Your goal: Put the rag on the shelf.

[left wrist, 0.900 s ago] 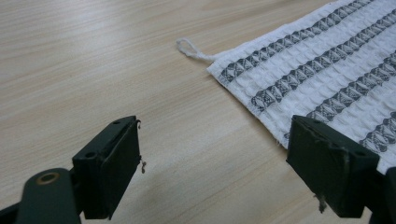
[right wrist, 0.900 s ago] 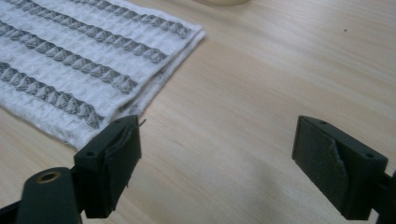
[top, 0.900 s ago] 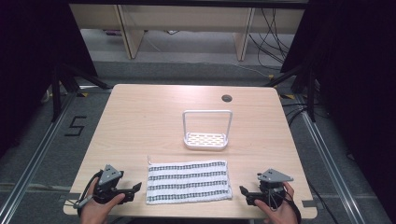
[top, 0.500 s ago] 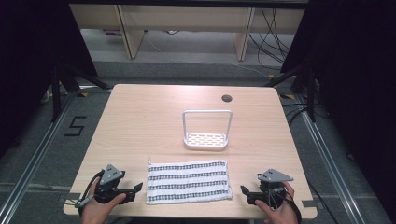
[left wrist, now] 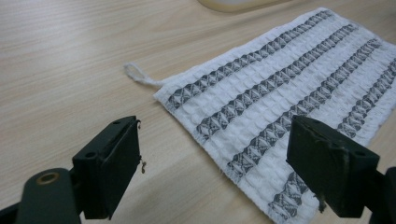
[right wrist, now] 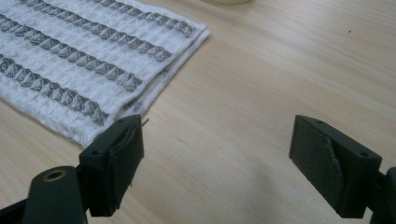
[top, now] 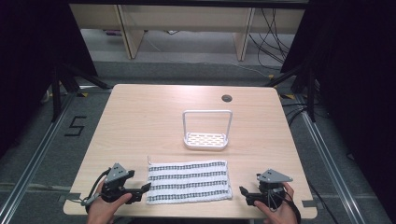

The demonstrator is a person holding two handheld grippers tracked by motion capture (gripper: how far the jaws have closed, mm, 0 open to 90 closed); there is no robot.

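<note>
A striped towel (top: 188,181) lies flat at the near edge of the table (top: 140,116), between two claws. The left claw (top: 144,188) is wide apart just beside it. The right claw (top: 243,192) is wide apart too. A white rack (top: 207,130) stands behind the towel.

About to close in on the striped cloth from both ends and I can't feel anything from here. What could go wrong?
1. The towel lies flat on the table, so either open claw may scrape wood or pinch only one layer; its right edge looks doubled.
2. The left claw sits nearer the towel than the right claw, so an uneven pull could skew it.
3. The loop could snag.
</note>
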